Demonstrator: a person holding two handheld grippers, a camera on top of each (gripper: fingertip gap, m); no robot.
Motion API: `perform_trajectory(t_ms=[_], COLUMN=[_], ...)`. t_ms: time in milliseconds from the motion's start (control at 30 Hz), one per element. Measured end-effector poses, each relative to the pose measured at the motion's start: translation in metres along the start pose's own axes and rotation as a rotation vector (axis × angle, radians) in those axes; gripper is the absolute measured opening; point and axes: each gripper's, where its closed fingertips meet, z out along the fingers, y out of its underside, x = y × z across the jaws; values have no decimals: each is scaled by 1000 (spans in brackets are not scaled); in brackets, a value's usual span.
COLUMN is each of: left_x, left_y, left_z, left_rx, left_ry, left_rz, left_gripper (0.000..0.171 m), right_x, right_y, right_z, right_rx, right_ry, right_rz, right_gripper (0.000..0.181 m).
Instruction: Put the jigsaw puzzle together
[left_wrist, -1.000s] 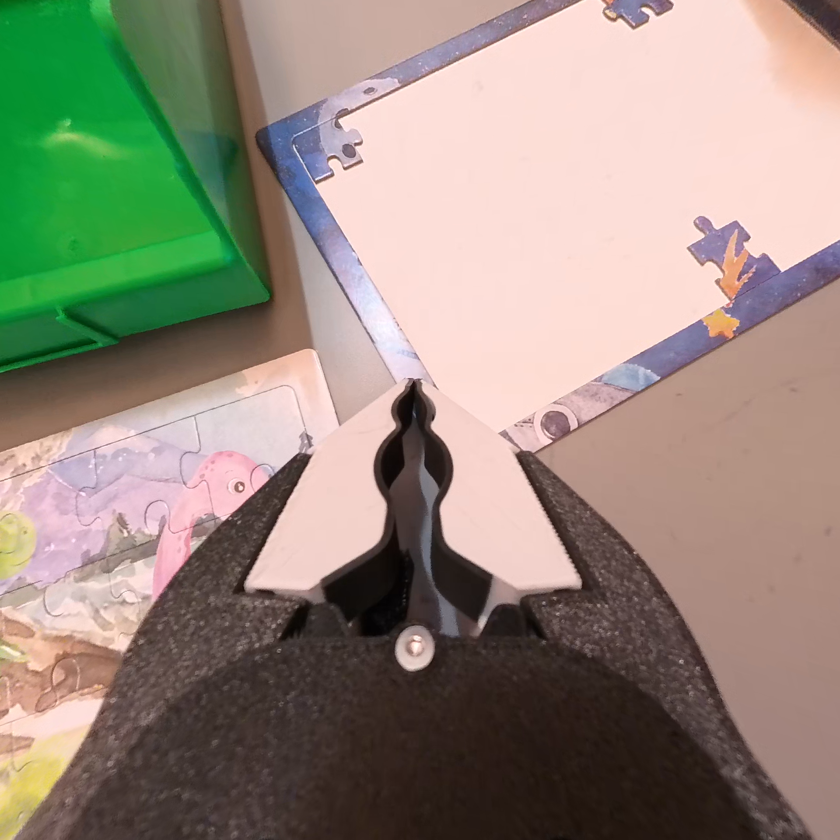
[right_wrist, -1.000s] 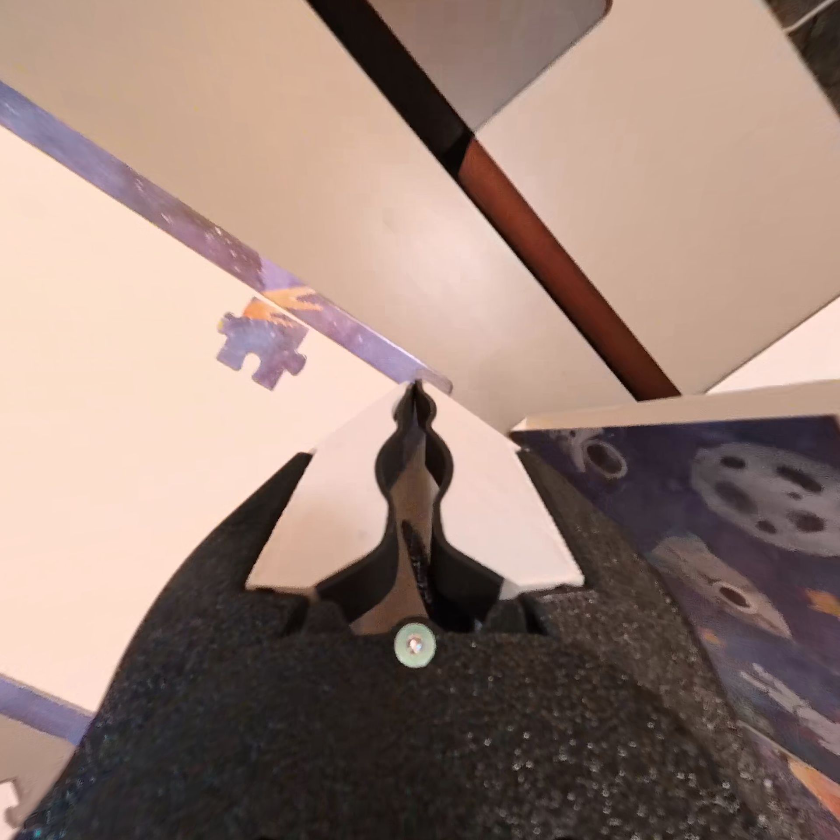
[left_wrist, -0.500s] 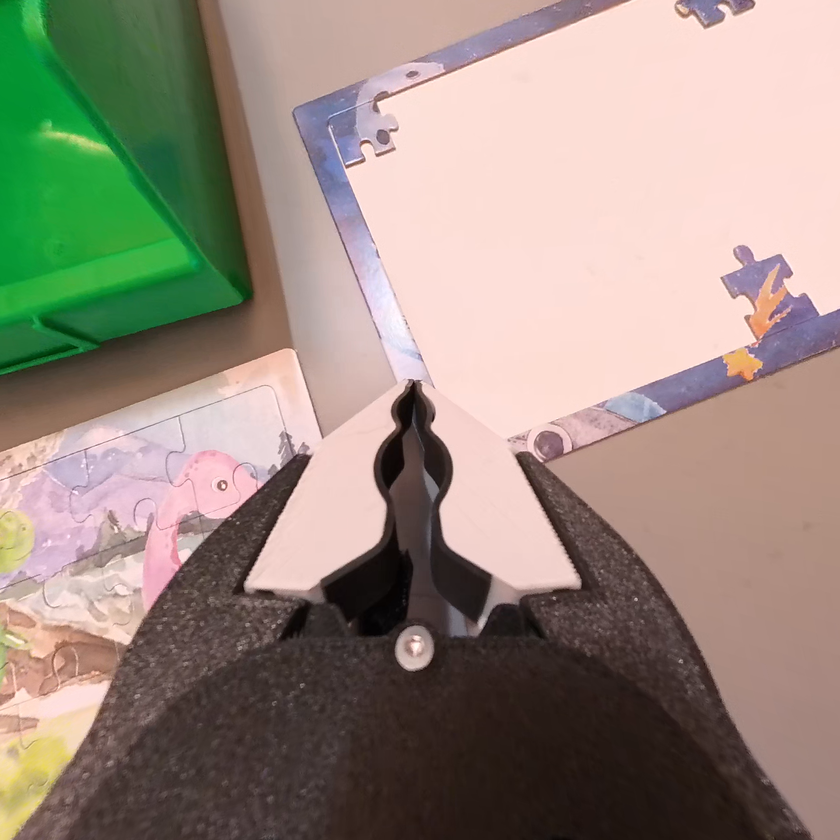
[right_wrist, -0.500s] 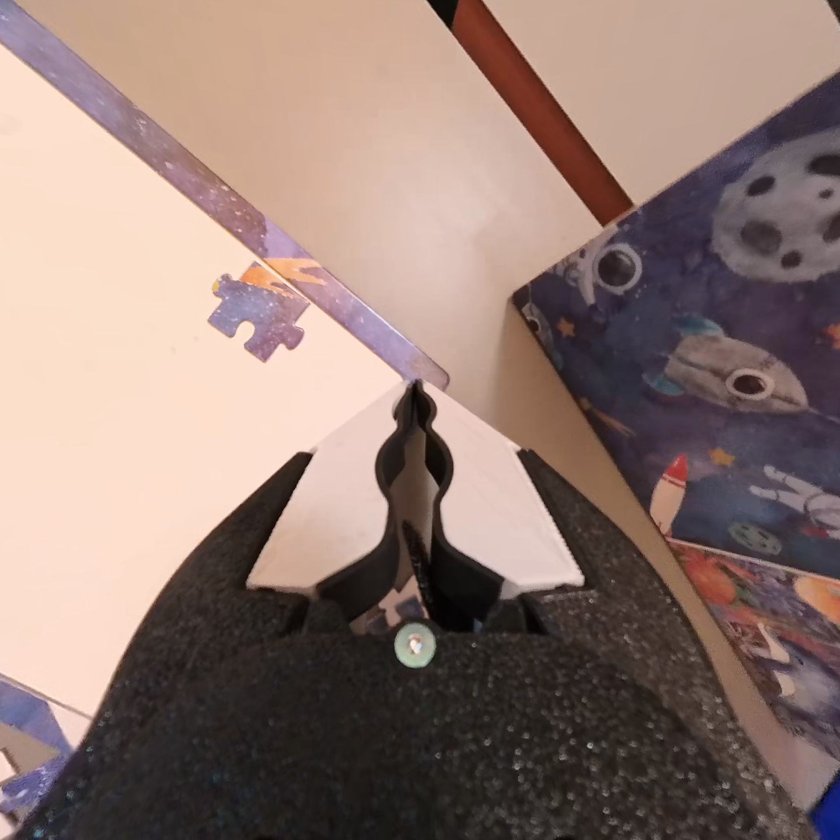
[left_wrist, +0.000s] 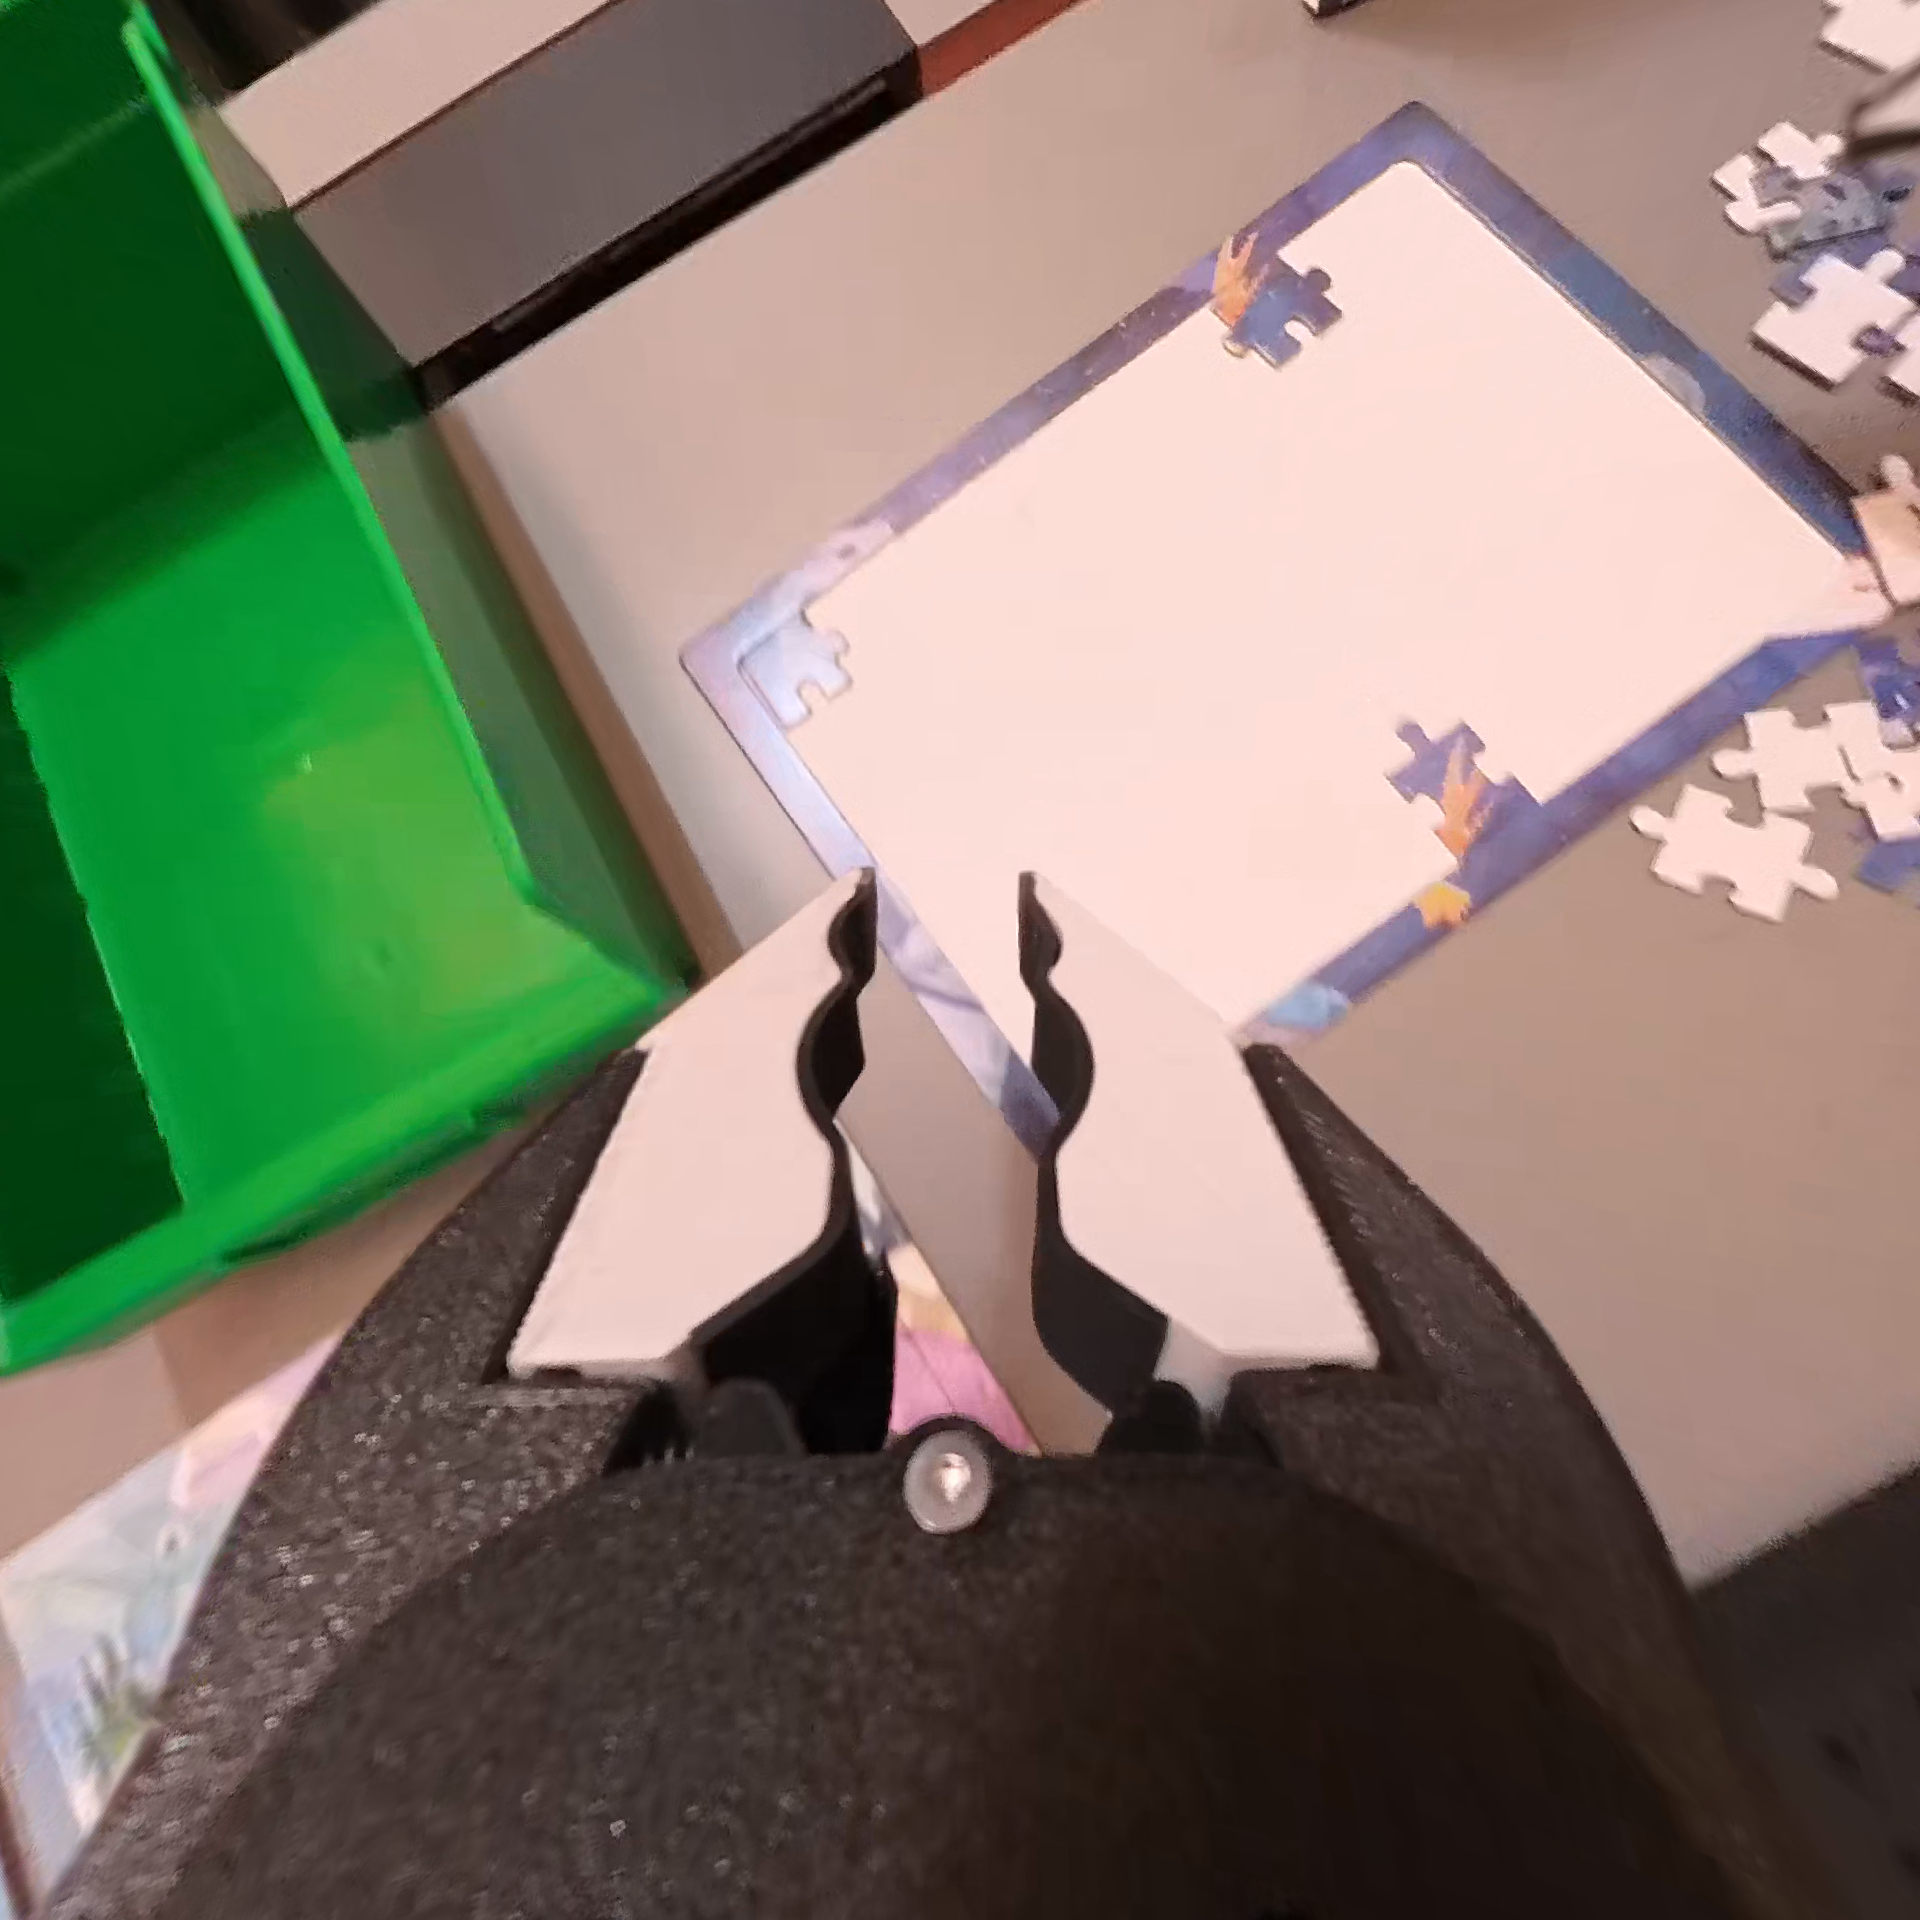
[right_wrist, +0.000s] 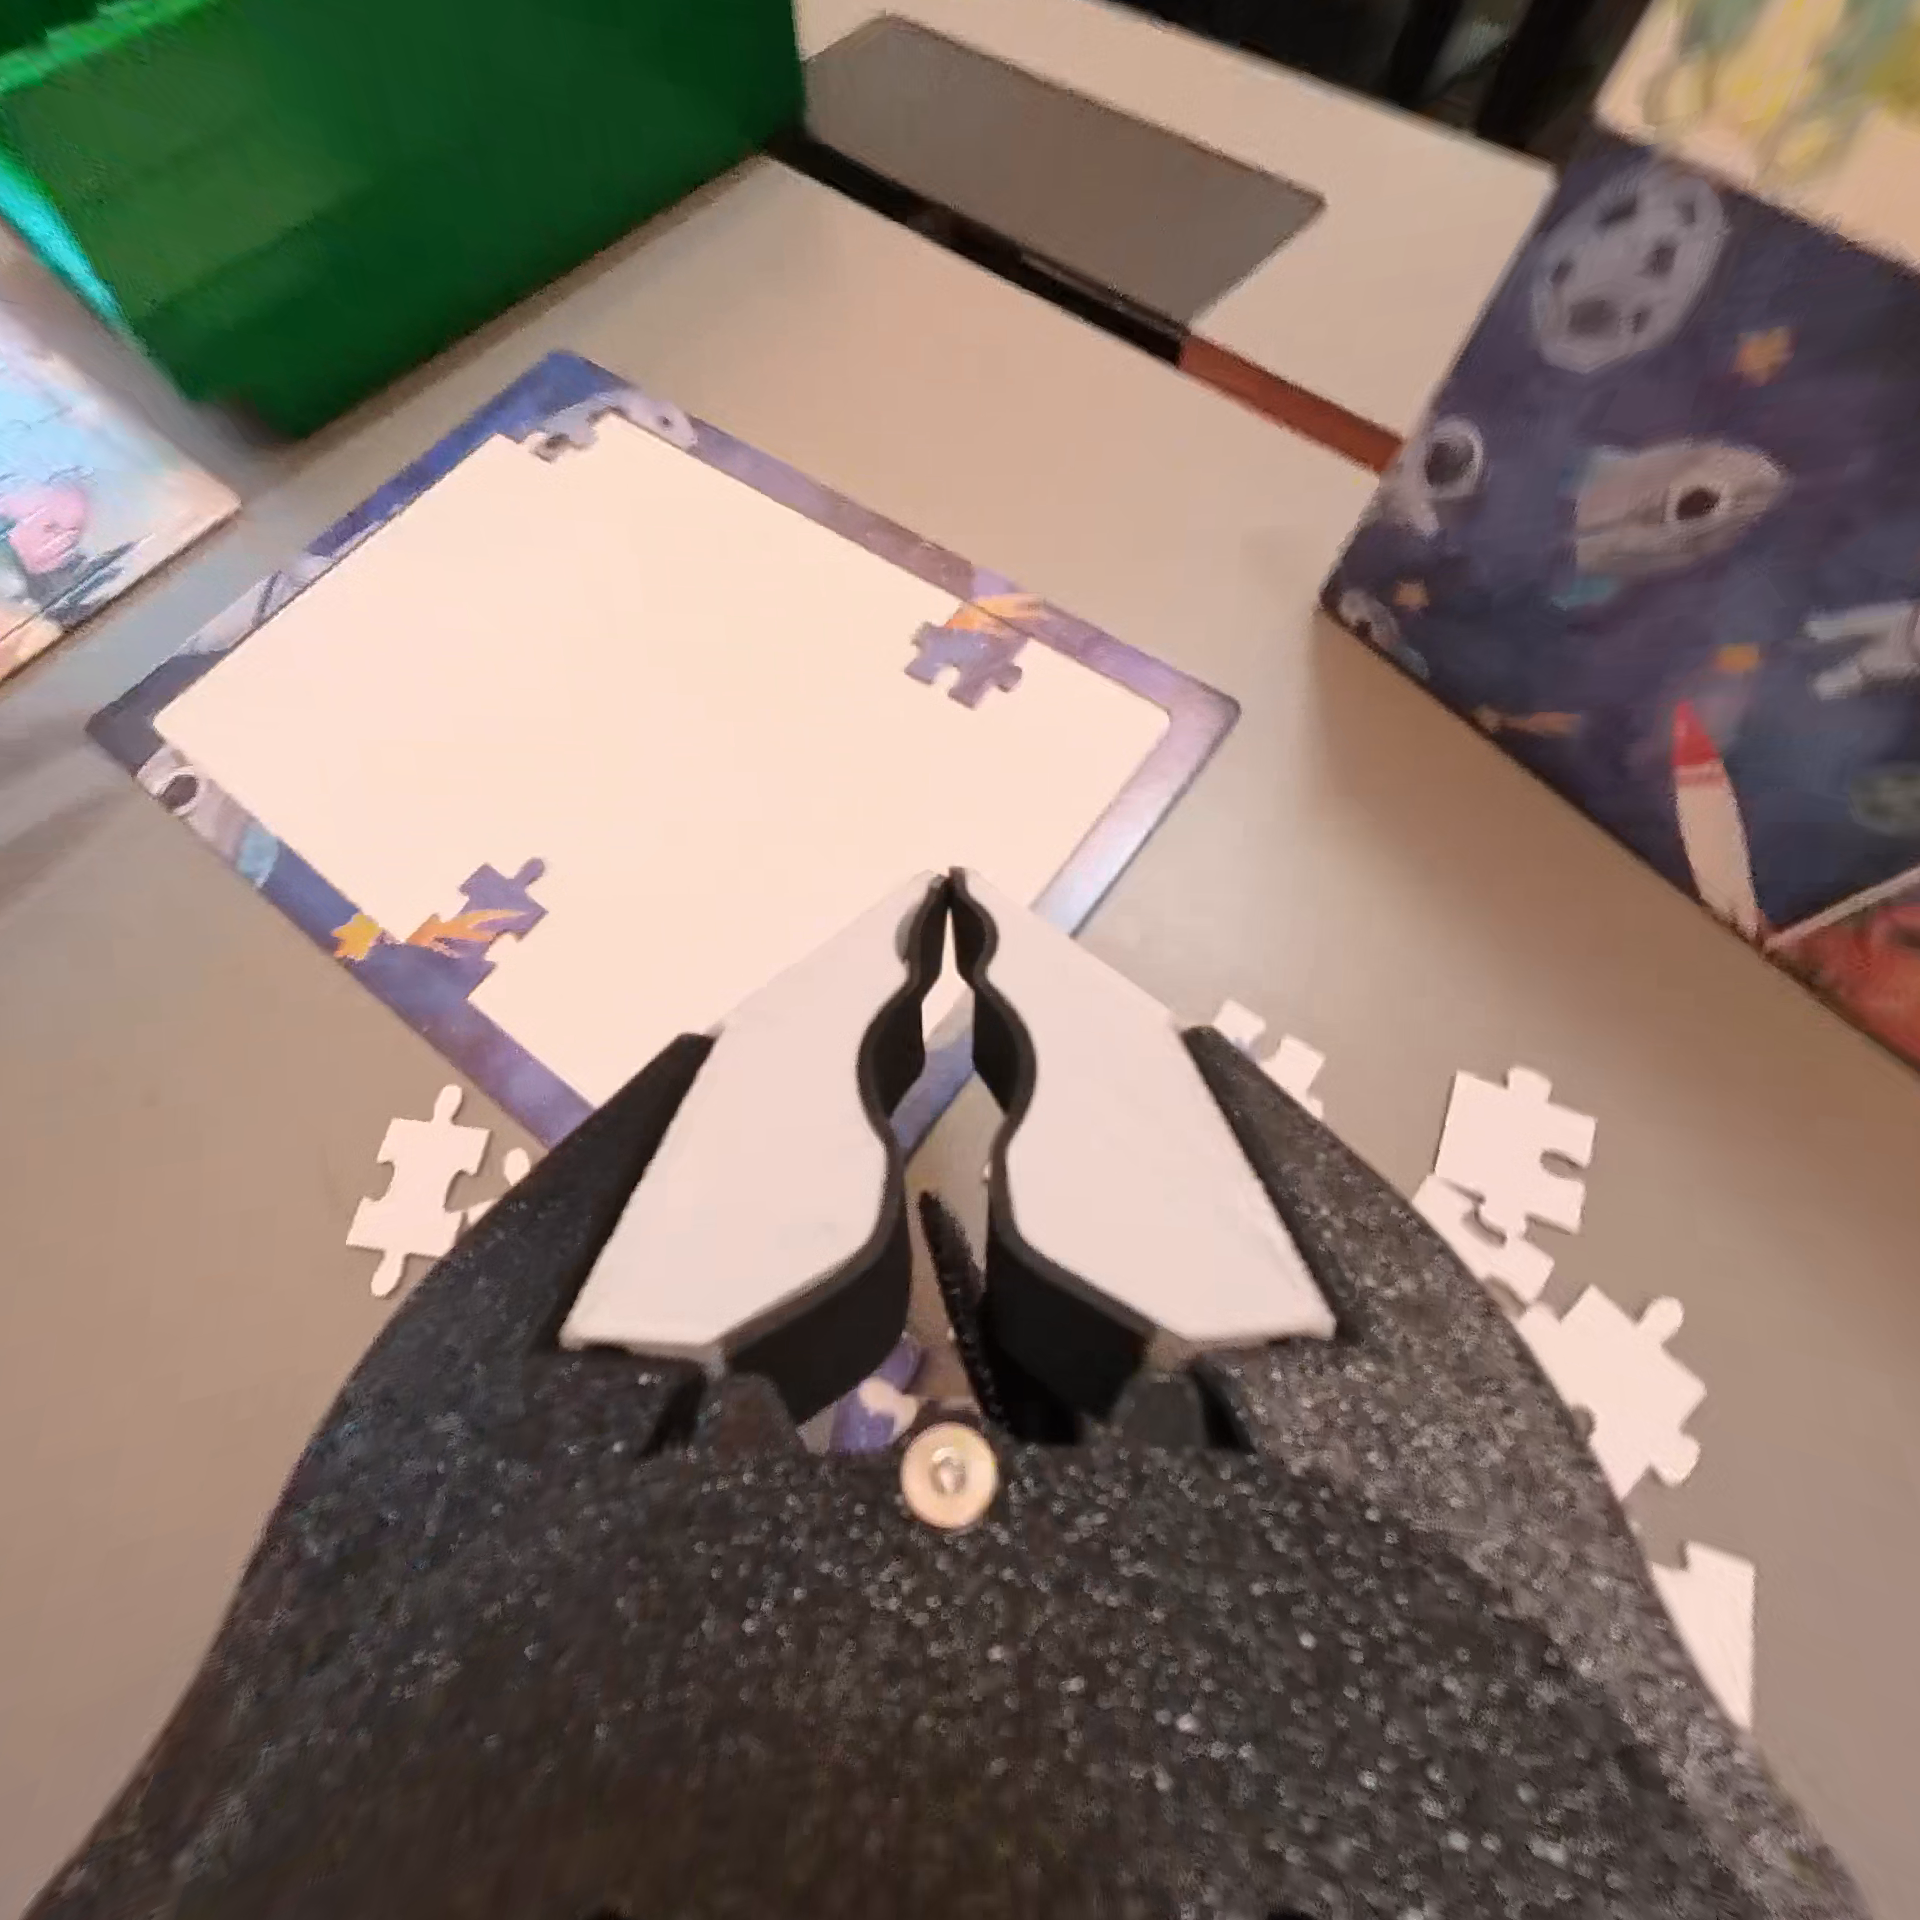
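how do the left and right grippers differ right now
The left gripper has its jaws apart, with a clear gap between the tips; the right gripper has its tips closed together. The left one hovers by the puzzle tray's near corner, the right one over loose pieces. Both have grey fingers, black foam bodies, and hold nothing visible.

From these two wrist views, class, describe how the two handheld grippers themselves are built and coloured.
The left gripper and right gripper match: two pale grey wedge-shaped fingers lined with wavy black inner pads, set in a rough, speckled black body with one silver screw at its centre. No cables, sleeves or hands show.
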Motion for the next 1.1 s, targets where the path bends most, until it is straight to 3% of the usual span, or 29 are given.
perform_trajectory(t_ms=[167,300,433,633,1100], left_x=[-30,-29,-36,-54,-53], left_y=[-19,-23,-11,-3,-22], left_z=[74,104,124,128,137], left_rx=[-61,-70,-149,-161,-108], left_ry=[-71,-73,-158,-244,-218], left_rz=[-82,-102,-38,-48,-120], left_gripper=[0,0,0,0,0], right_x=[2,8,7,7,7], right_y=[22,46,49,50,50], right_z=[21,34,36,35,35], right_rx=[-149,-243,-246,-229,-229], right_ry=[6,67,64,90,80], right_rz=[-37,-87,-58,-90,-88], right_gripper=[0,0,0,0,0])
